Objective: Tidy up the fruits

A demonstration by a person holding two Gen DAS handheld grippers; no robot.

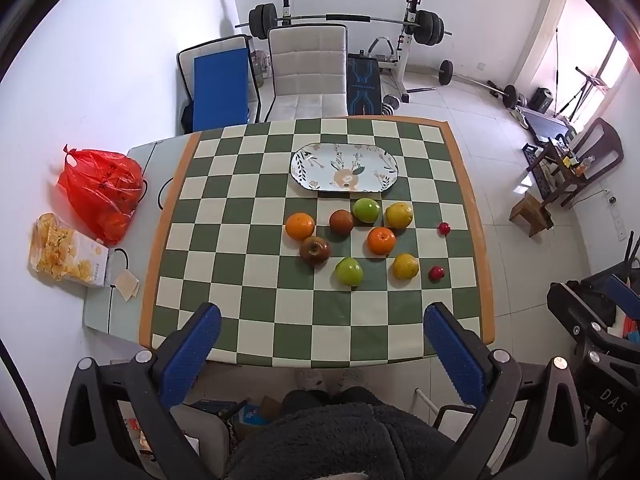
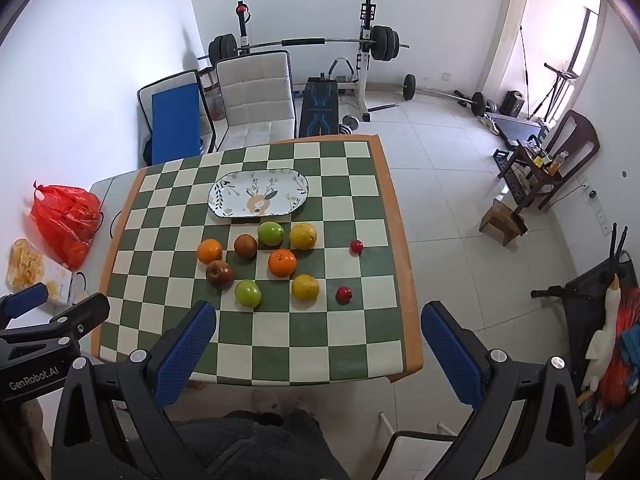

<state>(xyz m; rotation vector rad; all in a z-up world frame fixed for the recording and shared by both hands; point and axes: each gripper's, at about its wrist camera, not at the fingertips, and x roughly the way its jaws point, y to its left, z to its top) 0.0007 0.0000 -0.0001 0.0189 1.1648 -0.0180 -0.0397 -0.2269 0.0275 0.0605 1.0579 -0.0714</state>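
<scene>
Fruits (image 1: 352, 240) sat loose mid-table at 6 o'clock of the empty plate (image 1: 344, 168), probably waiting to be sorted, while left gripper (image 1: 320, 344) and right gripper (image 2: 318, 344) hovered spread wide, holding nothing.

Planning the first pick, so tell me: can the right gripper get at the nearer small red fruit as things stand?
Probably yes. The right gripper is open and holds nothing, and the nearer small red fruit sits apart from the other fruit, with bare cloth before it.

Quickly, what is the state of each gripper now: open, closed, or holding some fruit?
Left gripper: open, holding nothing, above the near table edge.
Right gripper: open, holding nothing.
</scene>
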